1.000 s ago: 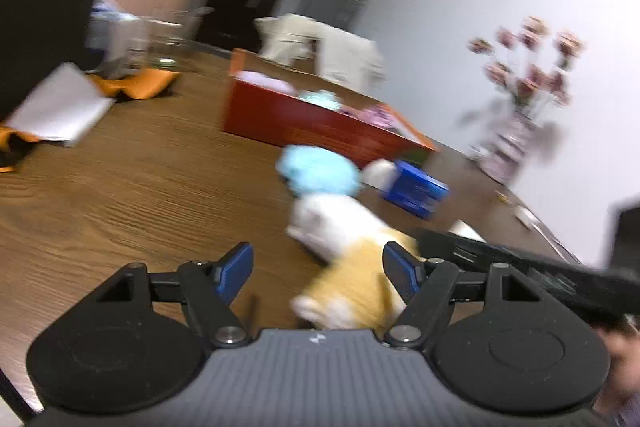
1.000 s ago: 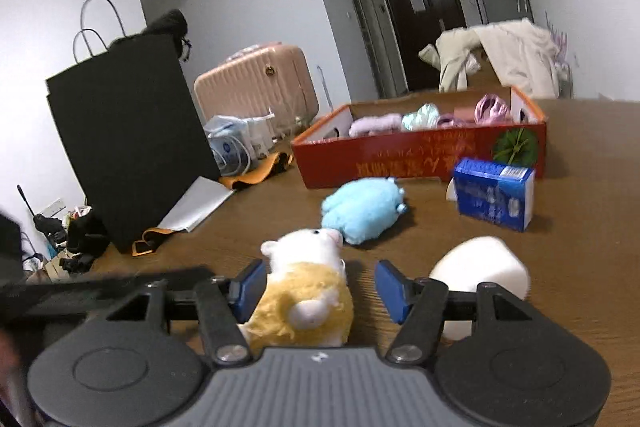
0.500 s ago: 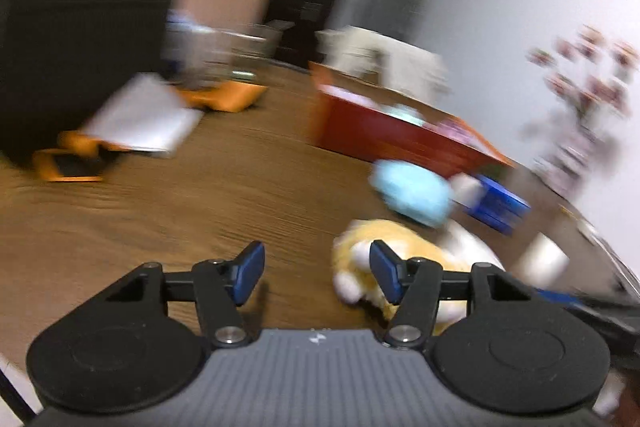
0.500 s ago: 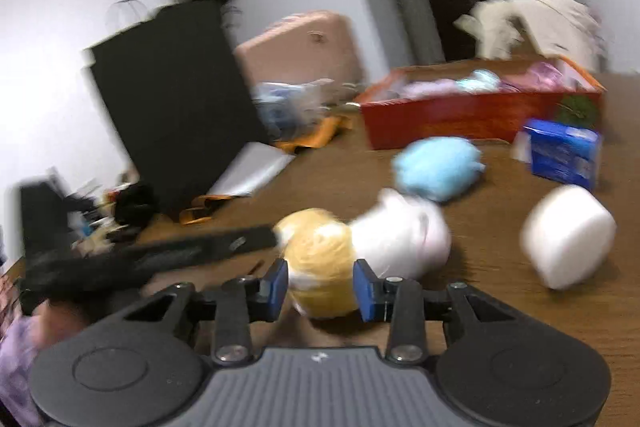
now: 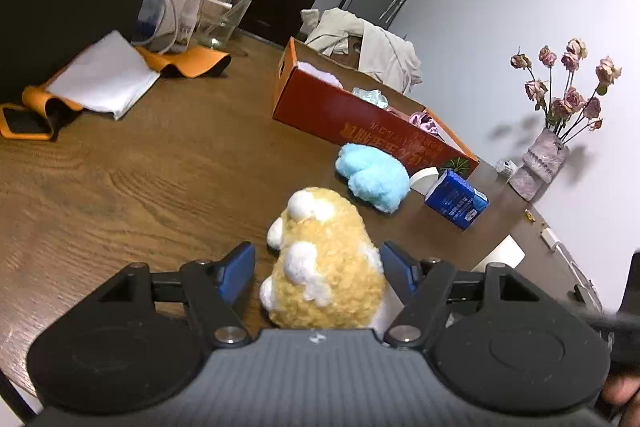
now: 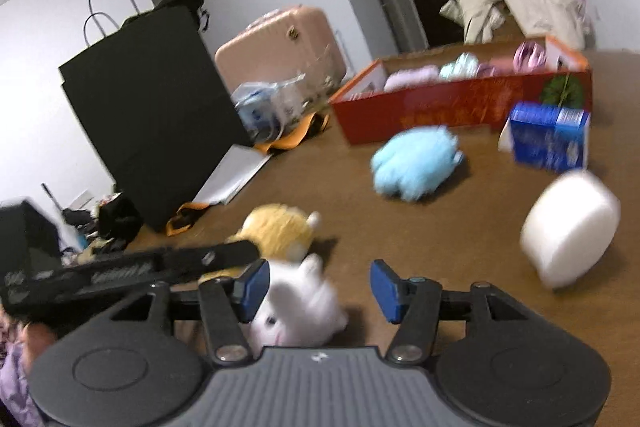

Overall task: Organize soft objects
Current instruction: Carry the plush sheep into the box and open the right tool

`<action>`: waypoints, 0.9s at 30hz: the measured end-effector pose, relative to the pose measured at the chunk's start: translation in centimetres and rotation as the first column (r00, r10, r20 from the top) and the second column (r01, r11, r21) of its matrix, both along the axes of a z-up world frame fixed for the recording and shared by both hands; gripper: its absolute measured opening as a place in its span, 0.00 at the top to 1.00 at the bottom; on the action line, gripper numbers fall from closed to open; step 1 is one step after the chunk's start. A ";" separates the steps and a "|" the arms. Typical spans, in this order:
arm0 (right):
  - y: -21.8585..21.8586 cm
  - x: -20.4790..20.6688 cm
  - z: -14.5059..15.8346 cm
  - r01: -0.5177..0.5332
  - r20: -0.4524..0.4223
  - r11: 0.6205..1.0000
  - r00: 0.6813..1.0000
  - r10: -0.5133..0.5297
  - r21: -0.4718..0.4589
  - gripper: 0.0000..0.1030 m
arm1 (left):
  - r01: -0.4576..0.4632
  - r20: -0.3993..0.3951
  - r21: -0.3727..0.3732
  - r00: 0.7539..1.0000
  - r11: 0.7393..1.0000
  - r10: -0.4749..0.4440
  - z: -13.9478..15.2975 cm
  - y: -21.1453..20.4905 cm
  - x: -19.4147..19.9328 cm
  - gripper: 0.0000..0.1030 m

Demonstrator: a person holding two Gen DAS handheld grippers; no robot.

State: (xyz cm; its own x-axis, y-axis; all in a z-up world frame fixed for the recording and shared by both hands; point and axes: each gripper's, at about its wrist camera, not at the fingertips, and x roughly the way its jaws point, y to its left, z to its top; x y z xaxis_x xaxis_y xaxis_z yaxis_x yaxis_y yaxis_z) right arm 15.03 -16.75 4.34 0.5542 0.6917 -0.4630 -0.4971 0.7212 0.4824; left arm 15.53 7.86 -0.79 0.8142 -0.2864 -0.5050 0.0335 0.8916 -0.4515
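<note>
while your left gripper tilts down toward the brown wooden table, its blue-padded fingers are spreading, with the yellow back of the fluffy yellow-and-white plush toy sitting between them; a gap shows beside the left pad, and the right pad sits so close to the fur that you cannot tell whether it touches. your right gripper points down at a similar slant from the other side, and its jaws are opening too, with the toy's white head lying by the left pad and clear table in front of the right one. in that view the left gripper's black finger crosses in front of the toy's yellow body.

the toy lies on the table between your two grippers. beyond it rest a fuzzy light-blue plush, a blue rectangular packet and a white foam cylinder. farther back stands the long red cardboard box, with pale soft items inside.
</note>
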 end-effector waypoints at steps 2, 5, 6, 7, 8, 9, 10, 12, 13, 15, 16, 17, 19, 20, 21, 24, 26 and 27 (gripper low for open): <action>0.4 -0.1 -0.8 -0.037 -0.028 0.999 0.999 0.038 0.030 0.44 | 0.023 -0.003 -0.025 1.000 0.999 -0.023 0.0 0.2 0.1 0.45; 1.1 -0.2 -1.2 -0.040 -0.033 0.999 0.999 0.040 0.012 0.47 | 0.035 -0.007 -0.006 0.999 0.999 -0.035 0.2 -0.1 0.3 0.48; 1.1 -0.1 -1.2 -0.036 -0.029 0.999 0.999 0.037 0.015 0.49 | 0.032 -0.006 0.003 0.999 0.999 -0.032 0.3 -0.3 0.3 0.49; 1.0 0.0 -1.0 -0.035 -0.027 0.999 0.999 0.035 0.021 0.50 | 0.028 -0.005 0.005 1.000 1.000 -0.028 0.5 -0.3 0.3 0.50; 1.0 0.0 -0.8 -0.034 -0.018 0.999 0.999 0.034 0.022 0.50 | 0.026 -0.002 0.004 1.000 1.000 -0.026 0.7 -0.3 0.3 0.51; 0.8 0.1 -0.4 -0.034 -0.006 0.999 0.999 0.034 0.021 0.51 | 0.029 0.005 0.003 1.000 1.000 -0.029 1.0 -0.4 0.4 0.51; 0.6 0.3 0.1 -0.032 0.008 0.999 0.999 0.032 0.025 0.51 | 0.029 0.016 -0.002 0.999 1.000 -0.029 1.5 -0.4 0.7 0.51; 0.0 0.9 1.7 -0.024 0.058 0.999 0.998 0.022 0.023 0.51 | 0.041 0.058 -0.016 0.997 0.999 -0.040 3.2 -0.4 1.8 0.50; -0.2 1.5 2.6 -0.022 0.081 1.000 0.996 0.020 0.020 0.51 | 0.048 0.079 -0.023 0.996 0.999 -0.046 4.0 -0.5 2.7 0.51; -0.8 3.8 4.8 -0.014 0.132 1.000 0.991 0.012 0.011 0.51 | 0.063 0.113 -0.034 0.992 0.997 -0.059 6.0 -0.6 5.1 0.51; -1.1 5.1 5.8 -0.011 0.152 1.000 0.988 0.010 0.007 0.51 | 0.072 0.134 -0.032 0.989 0.997 -0.067 7.0 -0.8 6.5 0.51; -1.2 6.6 6.8 -0.014 0.169 1.000 0.986 0.014 -0.001 0.51 | 0.078 0.155 -0.021 0.985 0.997 -0.074 8.0 -1.0 8.1 0.51; -1.6 10.1 8.4 -0.017 0.167 1.000 0.986 0.017 -0.005 0.51 | 0.088 0.183 0.005 0.979 0.996 -0.087 9.6 -1.4 11.3 0.51; -1.6 12.0 9.0 -0.025 0.152 1.000 0.988 0.026 -0.008 0.51 | 0.085 0.185 0.013 0.979 0.996 -0.086 10.1 -1.6 12.9 0.51; -1.6 14.0 9.5 -0.028 0.141 1.000 0.990 0.030 -0.013 0.51 | 0.083 0.182 0.019 0.980 0.996 -0.085 10.5 -1.6 14.5 0.51; -1.2 19.9 9.6 -0.054 0.058 0.998 0.997 0.056 -0.030 0.51 | 0.079 0.156 0.033 0.984 0.996 -0.083 10.4 -1.6 19.3 0.51; -0.5 23.5 9.1 -0.073 -0.001 0.996 0.997 0.073 -0.047 0.51 | 0.068 0.100 0.021 0.993 0.997 -0.070 9.5 -1.4 22.7 0.51; -0.2 25.1 8.7 -0.073 -0.025 0.996 0.997 0.071 -0.053 0.51 | 0.059 0.069 0.003 0.996 0.998 -0.059 8.9 -1.1 23.9 0.51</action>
